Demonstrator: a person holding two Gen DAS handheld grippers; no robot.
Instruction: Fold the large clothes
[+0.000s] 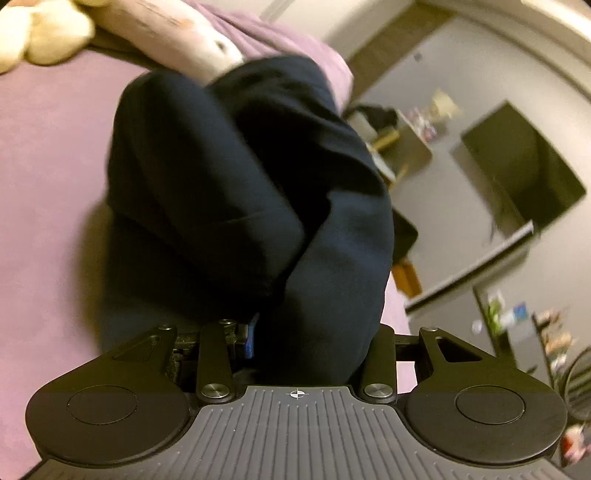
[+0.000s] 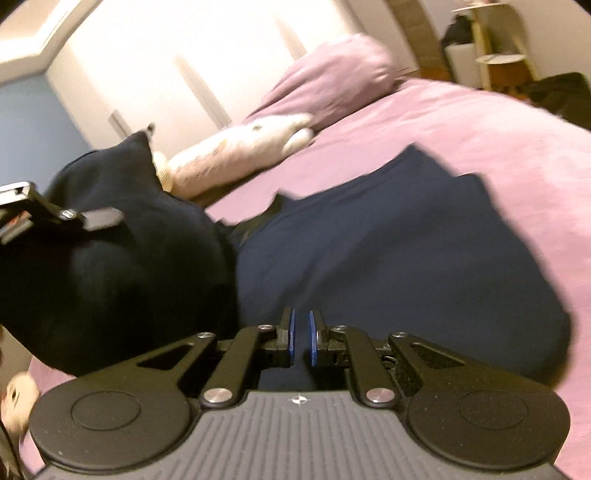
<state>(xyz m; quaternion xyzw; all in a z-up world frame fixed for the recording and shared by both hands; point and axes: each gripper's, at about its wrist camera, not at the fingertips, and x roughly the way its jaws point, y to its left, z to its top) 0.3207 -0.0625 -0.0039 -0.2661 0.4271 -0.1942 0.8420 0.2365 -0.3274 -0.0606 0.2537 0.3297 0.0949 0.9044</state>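
A large dark navy garment (image 1: 240,184) hangs bunched and lifted above the purple bed (image 1: 44,166). A thick fold of it fills the space between the jaws of my left gripper (image 1: 314,332), which is shut on it; one blue pad (image 1: 251,339) shows at its edge. In the right wrist view the rest of the garment (image 2: 406,251) lies spread across the bed (image 2: 480,140). My right gripper (image 2: 301,338) has its blue pads almost together on the near edge of the cloth. The raised bundle and part of the left gripper's body (image 2: 22,210) are at the far left.
A white plush toy (image 2: 240,151) and a purple pillow (image 2: 332,81) lie at the head of the bed. Another pale plush (image 1: 48,33) sits at the top left. Beside the bed are a dark screen (image 1: 524,170) on the wall and a shelf unit (image 2: 498,55).
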